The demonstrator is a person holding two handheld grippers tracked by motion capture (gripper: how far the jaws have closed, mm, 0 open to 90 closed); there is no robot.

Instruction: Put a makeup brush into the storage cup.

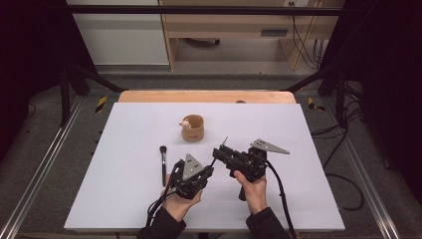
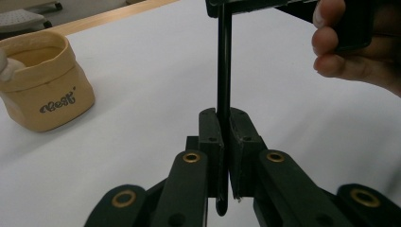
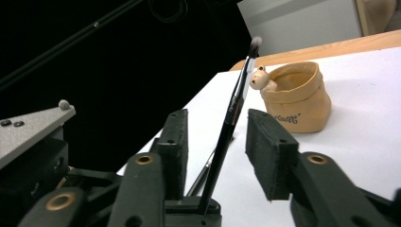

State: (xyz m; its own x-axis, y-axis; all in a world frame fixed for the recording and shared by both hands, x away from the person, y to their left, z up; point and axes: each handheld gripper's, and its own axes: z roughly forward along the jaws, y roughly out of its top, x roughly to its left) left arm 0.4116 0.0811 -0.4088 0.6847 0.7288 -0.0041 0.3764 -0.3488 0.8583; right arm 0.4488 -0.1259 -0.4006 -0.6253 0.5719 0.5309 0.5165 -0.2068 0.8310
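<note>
My left gripper (image 2: 226, 142) is closed tight on a thin black makeup brush (image 2: 223, 71). In the left gripper view the two pads press on the handle from both sides, and the handle rises straight up between them, while its lower end hangs a little under the pads. In the high view this gripper (image 1: 208, 172) is near the front edge of the white table (image 1: 124, 199), held in my left hand (image 1: 180, 203).

My right gripper (image 3: 217, 137) stands around the same brush (image 3: 231, 123), but it does not hold it. In the right gripper view the handle passes between the two pads with a clear gap on each side, more to the right pad than to the left one. The brush is tilted here, and its pale bristle tip points up, toward the far side of the table. The jaws are partly open.

In the high view my right gripper (image 1: 220, 150) is just beside the left one, and the two tools almost meet at the brush.

A small tan pouch (image 1: 193, 127) stands upright near the middle of the table, with a little pale figure (image 1: 185, 124) at its rim. It is apart from both grippers. A second brush (image 1: 163, 164) lies flat on the table, left of my left gripper.
</note>
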